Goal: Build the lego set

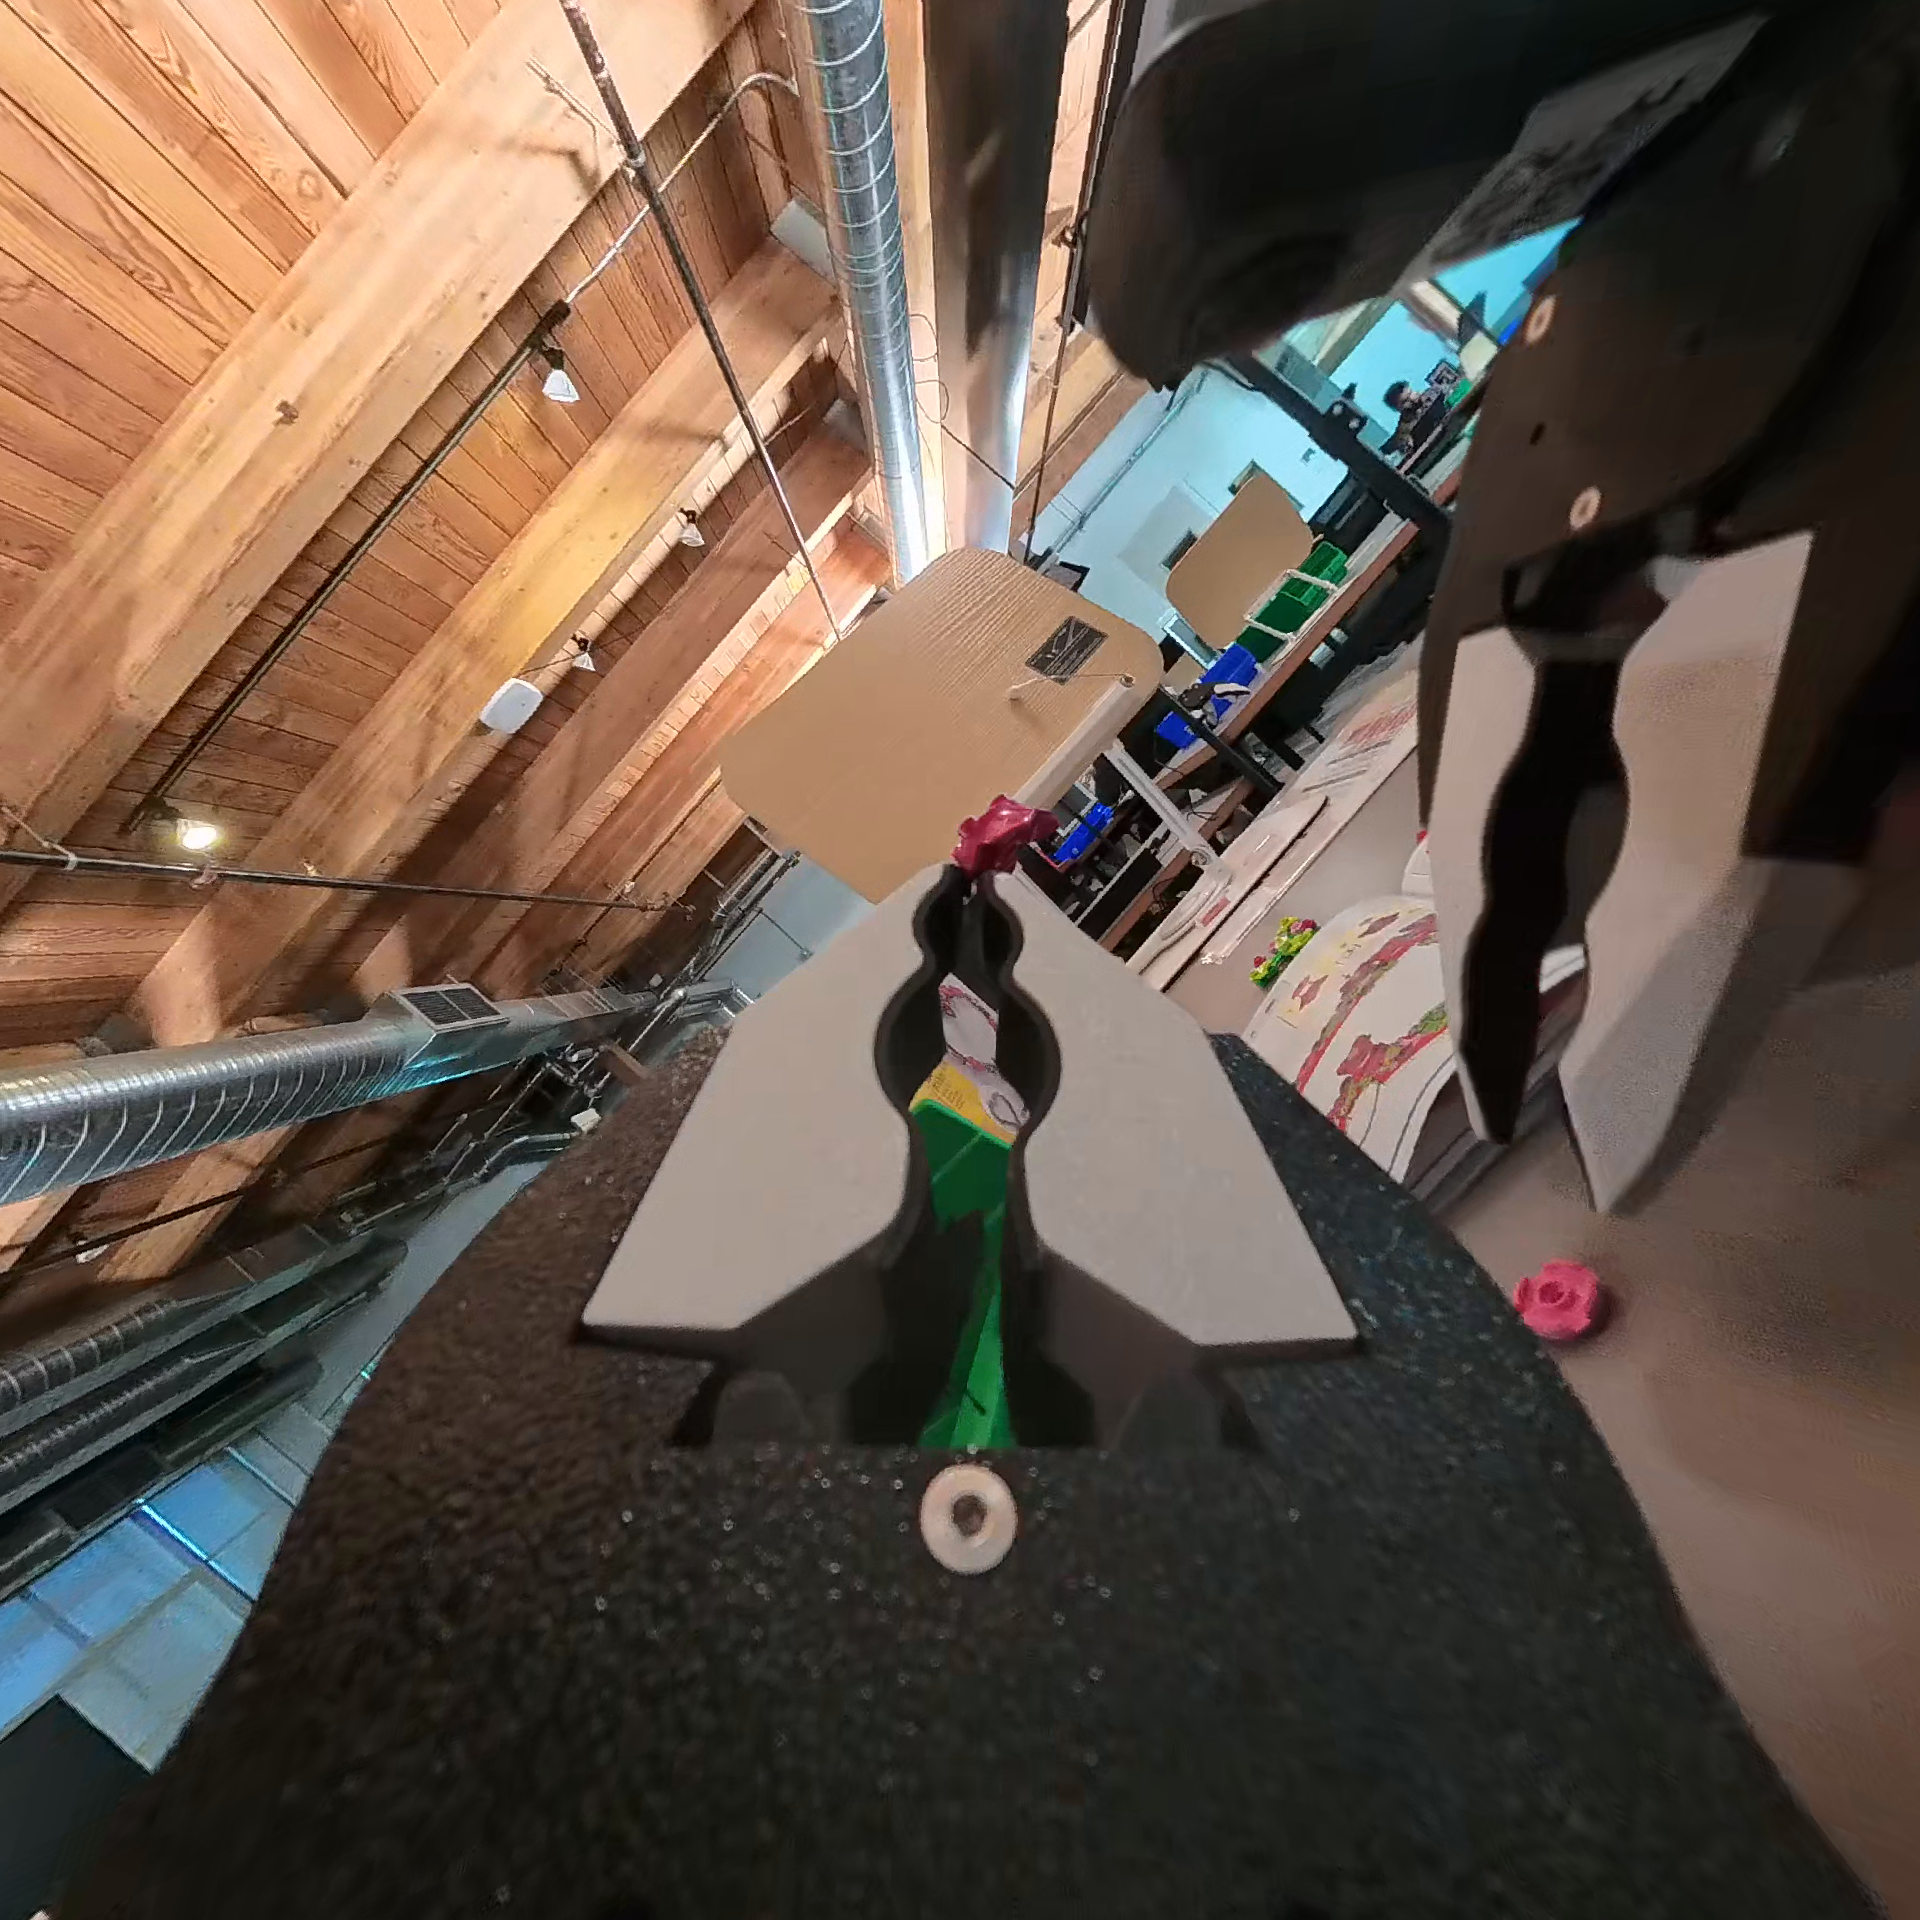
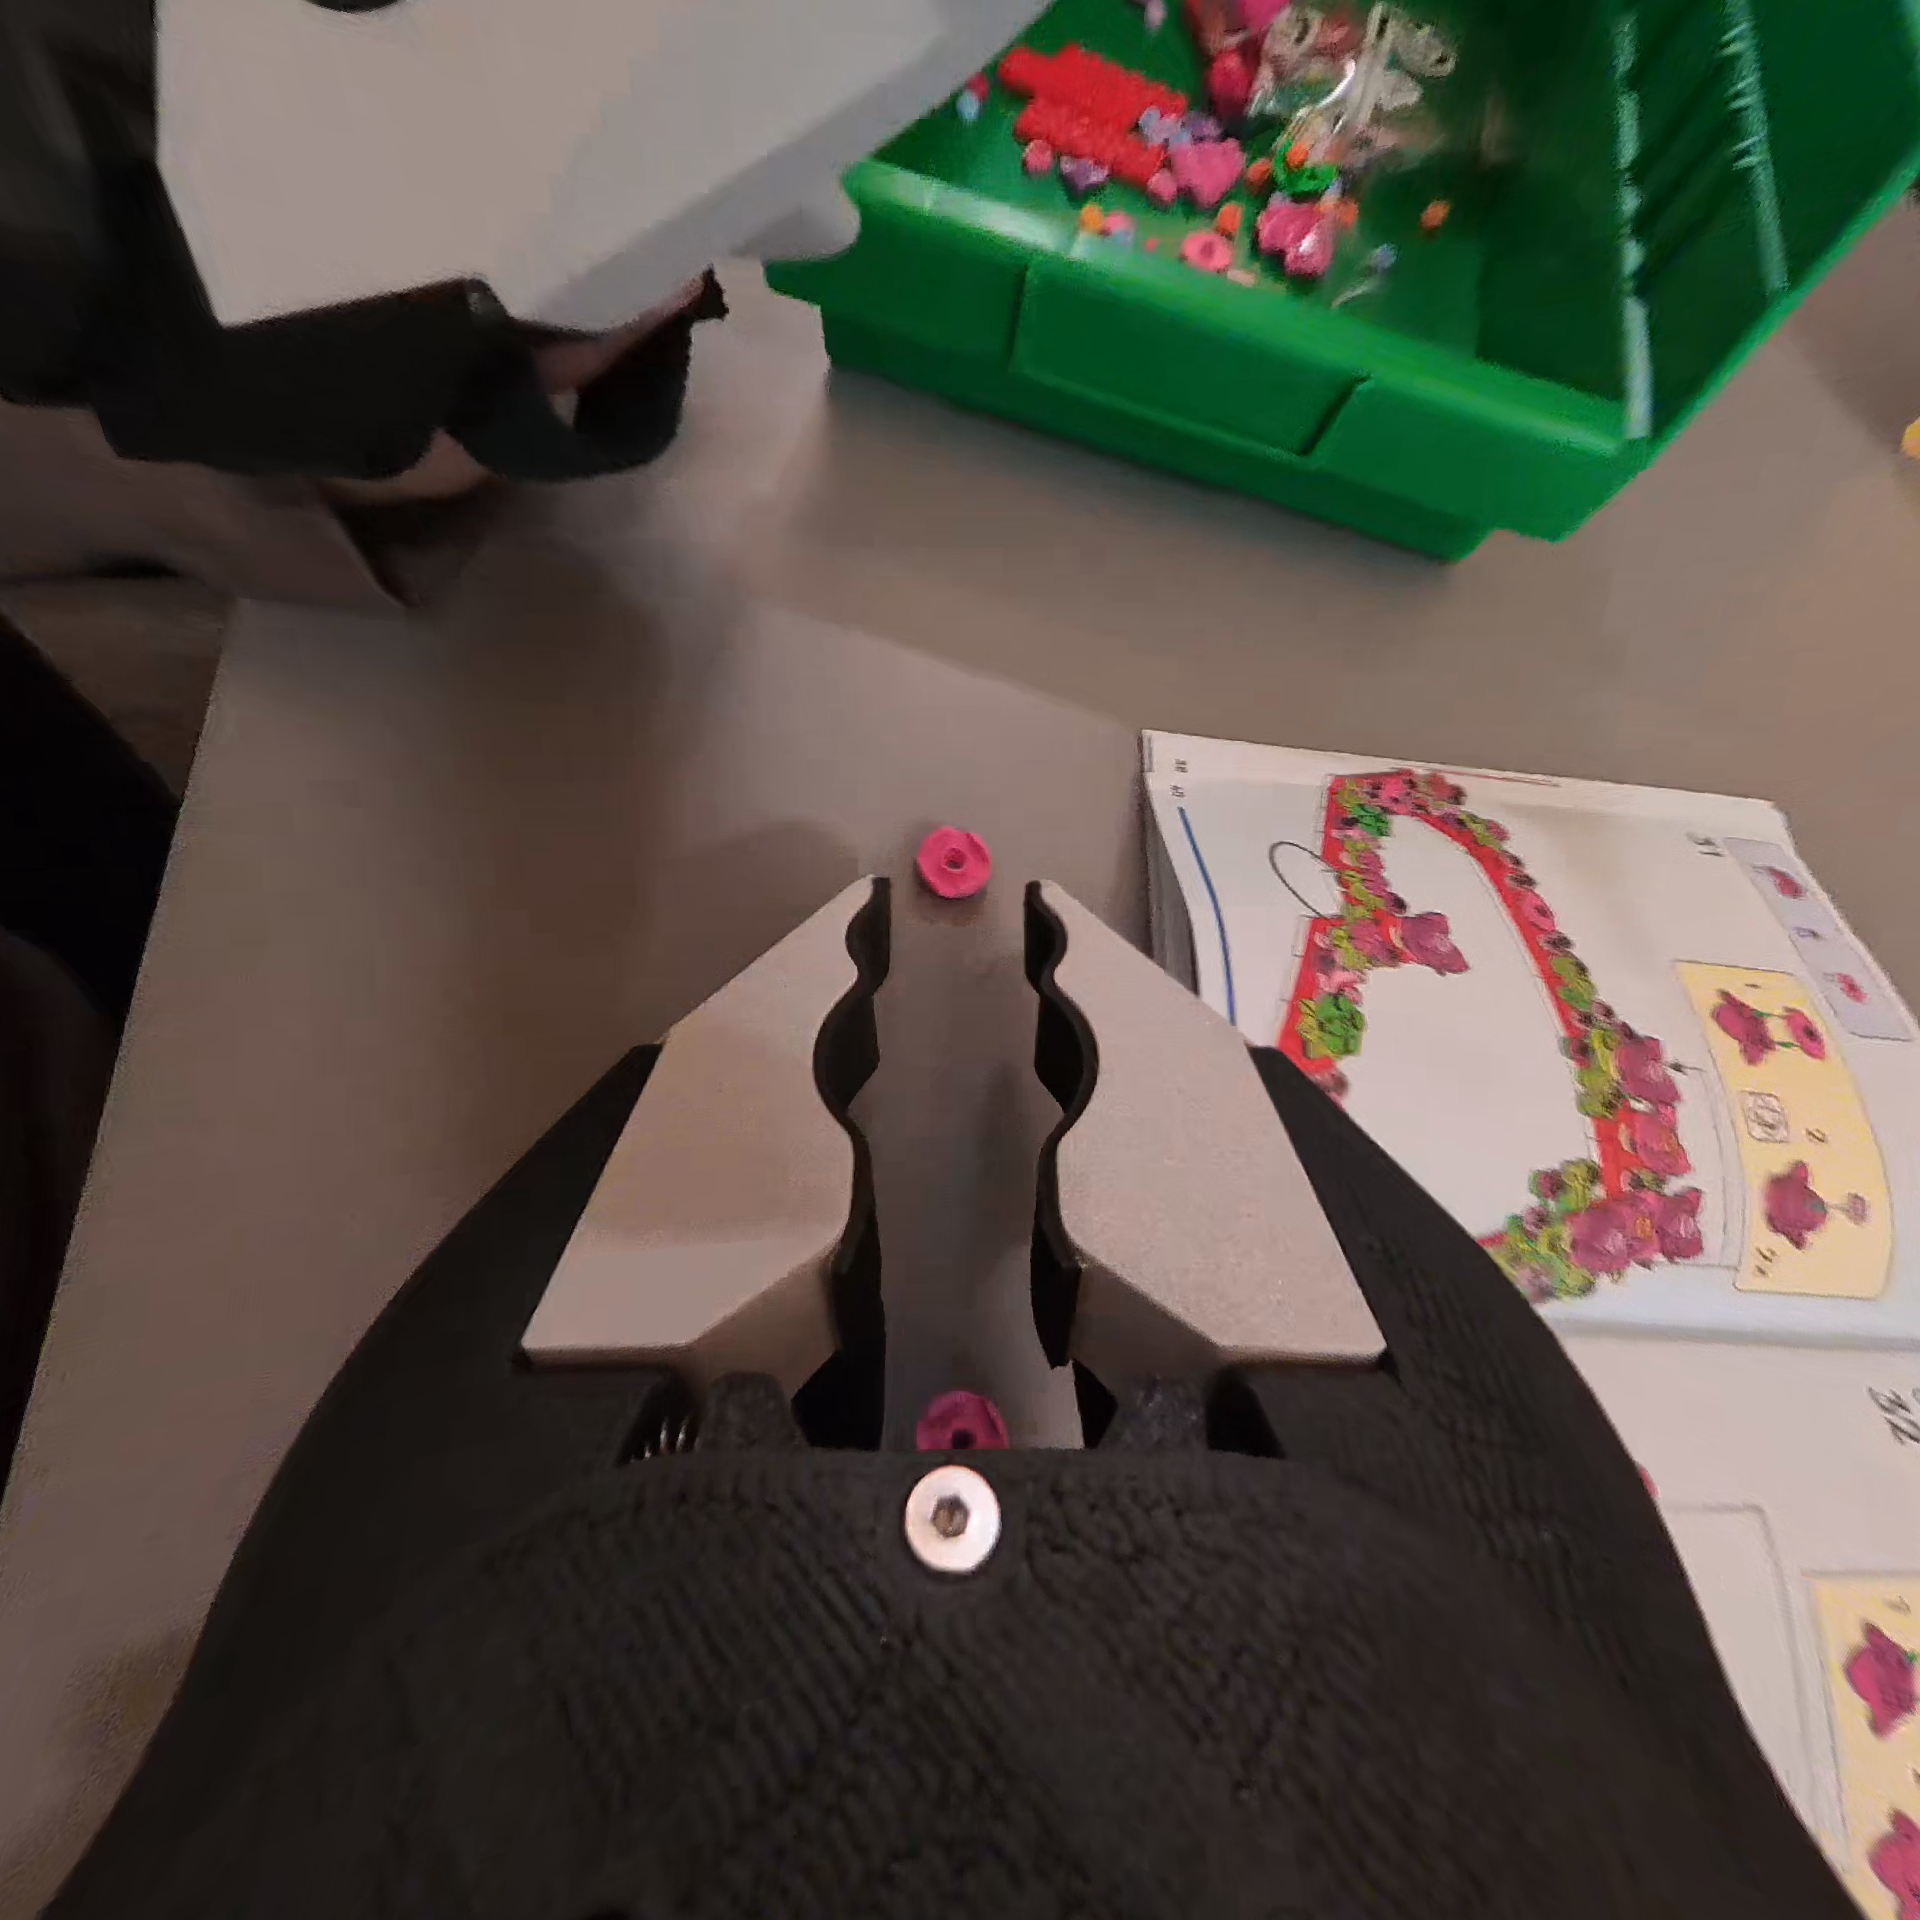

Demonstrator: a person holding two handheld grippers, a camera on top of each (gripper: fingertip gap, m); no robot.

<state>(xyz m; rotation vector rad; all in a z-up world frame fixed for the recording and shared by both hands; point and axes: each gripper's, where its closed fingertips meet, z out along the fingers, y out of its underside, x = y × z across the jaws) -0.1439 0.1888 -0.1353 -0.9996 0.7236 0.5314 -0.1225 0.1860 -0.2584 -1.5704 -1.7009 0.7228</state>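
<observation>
My left gripper [image 1: 971,883] is tilted up off the table and shut on a small magenta flower piece [image 1: 1000,829] that sticks out past its tips. My right gripper [image 2: 956,896] is open and hangs low over the grey table [image 2: 520,831]. A pink round stud piece [image 2: 952,860] lies on the table just beyond its tips. A second pink piece [image 2: 961,1421] lies under the finger bases. In the left wrist view the right gripper [image 1: 1548,1153] points down at the table, with a pink round piece [image 1: 1558,1299] near it.
A green bin [image 2: 1195,343] with several red, pink and green pieces stands at the far right. An open instruction booklet [image 2: 1507,1039] lies right of my right gripper. The left gripper's grey finger [image 2: 468,156] fills the upper left of the right wrist view. Spacing between my two grippers at the tips: around 12 centimeters.
</observation>
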